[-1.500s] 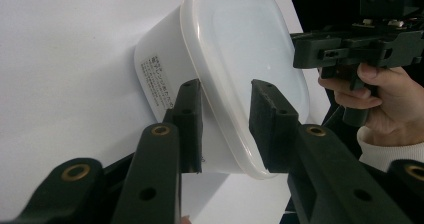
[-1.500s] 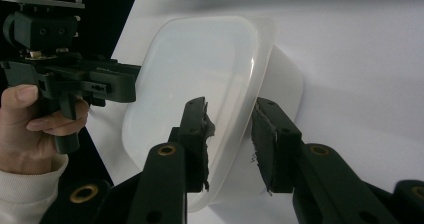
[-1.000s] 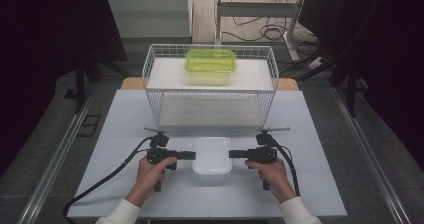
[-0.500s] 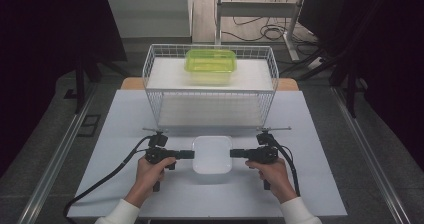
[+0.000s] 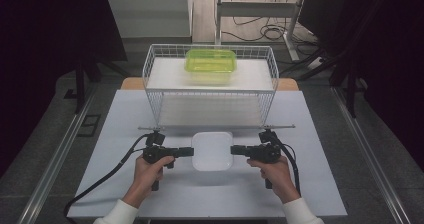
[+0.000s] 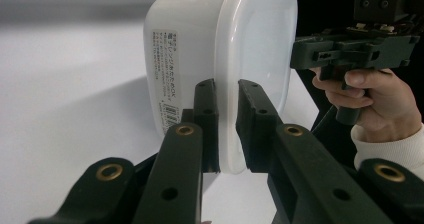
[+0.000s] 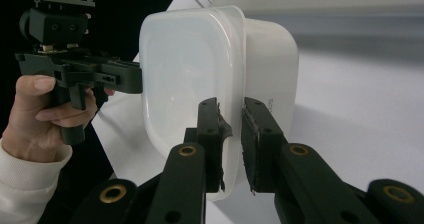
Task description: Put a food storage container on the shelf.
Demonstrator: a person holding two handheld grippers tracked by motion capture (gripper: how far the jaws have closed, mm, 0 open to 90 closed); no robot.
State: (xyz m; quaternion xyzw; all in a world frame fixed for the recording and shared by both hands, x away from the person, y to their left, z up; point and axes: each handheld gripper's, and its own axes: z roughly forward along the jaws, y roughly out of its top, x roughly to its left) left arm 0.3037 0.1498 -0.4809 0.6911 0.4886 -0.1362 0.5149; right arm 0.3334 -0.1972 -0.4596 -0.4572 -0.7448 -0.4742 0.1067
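Note:
A white lidded plastic box (image 5: 212,151) sits at the front middle of the table between both grippers. My left gripper (image 5: 190,151) grips the lid rim at the box's left end; in the left gripper view its jaws (image 6: 227,129) are shut on that rim of the box (image 6: 200,49). My right gripper (image 5: 234,150) grips the opposite end, and the right gripper view shows its jaws (image 7: 231,144) pinching the rim of the box (image 7: 185,69). Both pairs of jaws have just been closing on the rim. Each gripper view also shows the other gripper (image 6: 350,51) (image 7: 80,71) across the box.
A white wire basket (image 5: 210,109) stands behind the box, with a green lidded container (image 5: 210,60) on its upper white shelf. The white tabletop (image 5: 115,129) stretches to both sides. Black cables trail from the grippers toward the front edge.
Both grippers' jaws have narrowed onto the box's rim at its two ends. The box has shifted very slightly away from the front edge. The hands have barely moved.

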